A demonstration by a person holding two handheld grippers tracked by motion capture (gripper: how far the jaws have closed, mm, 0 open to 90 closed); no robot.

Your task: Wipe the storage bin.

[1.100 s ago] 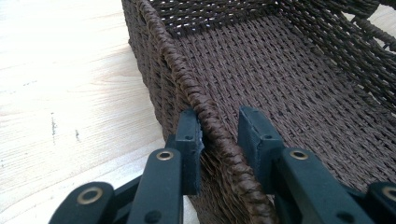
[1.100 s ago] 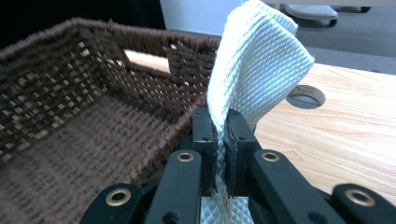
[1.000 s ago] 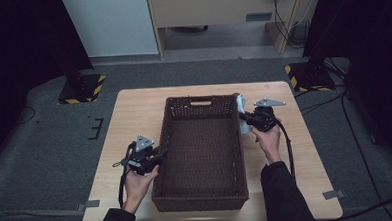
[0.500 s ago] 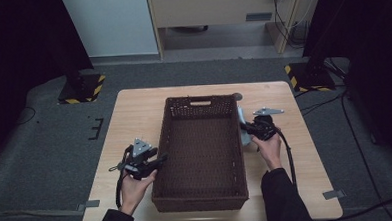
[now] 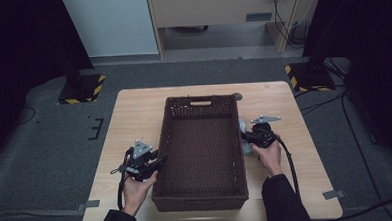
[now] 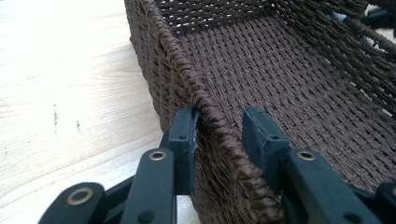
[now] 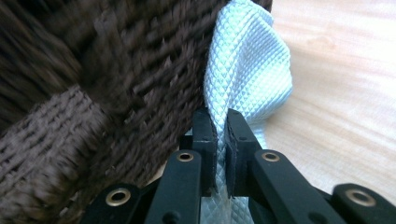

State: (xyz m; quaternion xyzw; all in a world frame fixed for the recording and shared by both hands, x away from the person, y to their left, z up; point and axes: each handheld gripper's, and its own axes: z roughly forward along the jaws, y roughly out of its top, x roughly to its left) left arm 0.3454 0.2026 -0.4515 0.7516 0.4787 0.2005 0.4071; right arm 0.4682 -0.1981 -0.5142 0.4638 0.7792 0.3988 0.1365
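A dark brown woven basket (image 5: 201, 98) stands in the middle of the wooden table (image 5: 134, 118). My left gripper (image 5: 160, 160) straddles its left rim (image 6: 173, 51). In the left gripper view (image 6: 222, 126) the jaws have just been closing; one pad lies against the outer wall, the other stands a little off the inside, so the gripper is open. My right gripper (image 5: 247, 137) is beside the basket's right wall (image 7: 93, 70). It is shut (image 7: 220, 119) on a pale, diamond-textured cloth (image 7: 247, 65) that hangs against the wall (image 5: 243, 144).
A small grey round disc (image 5: 237, 95) lies on the table by the basket's far right corner. Stands with yellow-black striped feet (image 5: 83, 88) (image 5: 307, 75) are on the floor beyond the table. A cable (image 5: 289, 161) trails from the right gripper.
The right gripper has come down and toward the person along the basket's right side, with the cloth in it. The left gripper has stayed at the left rim.
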